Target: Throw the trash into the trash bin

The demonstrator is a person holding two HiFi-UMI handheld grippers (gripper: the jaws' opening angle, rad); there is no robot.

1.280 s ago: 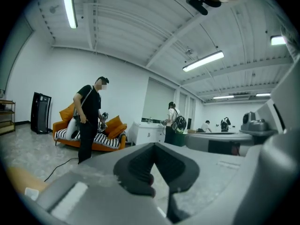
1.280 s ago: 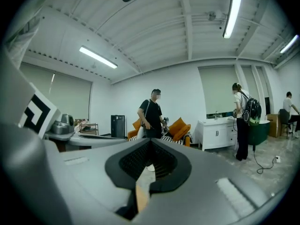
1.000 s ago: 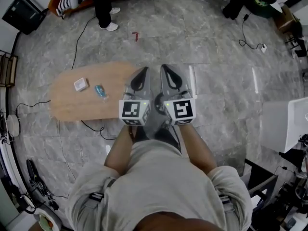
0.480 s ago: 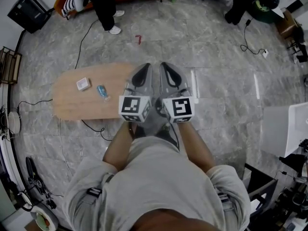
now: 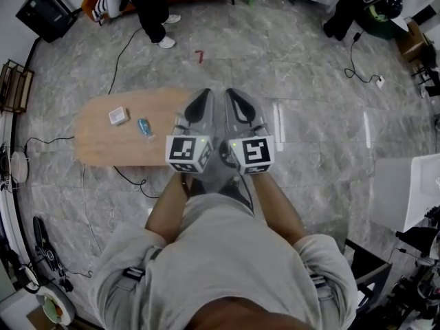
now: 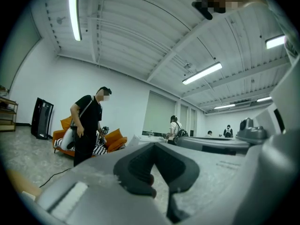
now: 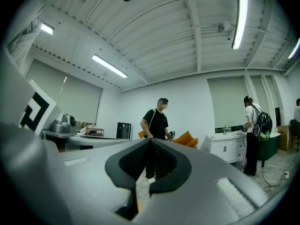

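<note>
My left claw (image 6: 153,145) and right claw (image 7: 150,140) are both closed on nothing. I hold them level and side by side by the right end of the wooden desk (image 5: 96,143), a neutral pose before reaching, I'd judge. The trash, a white packet (image 5: 117,116) and a blue wrapper (image 5: 144,128), lies on the desk to my left. No print on either is legible, and I can't pick out the bin.

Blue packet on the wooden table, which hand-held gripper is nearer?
Left. The left hand-held gripper sits just right of the blue packet; the right hand-held gripper is farther right.
</note>
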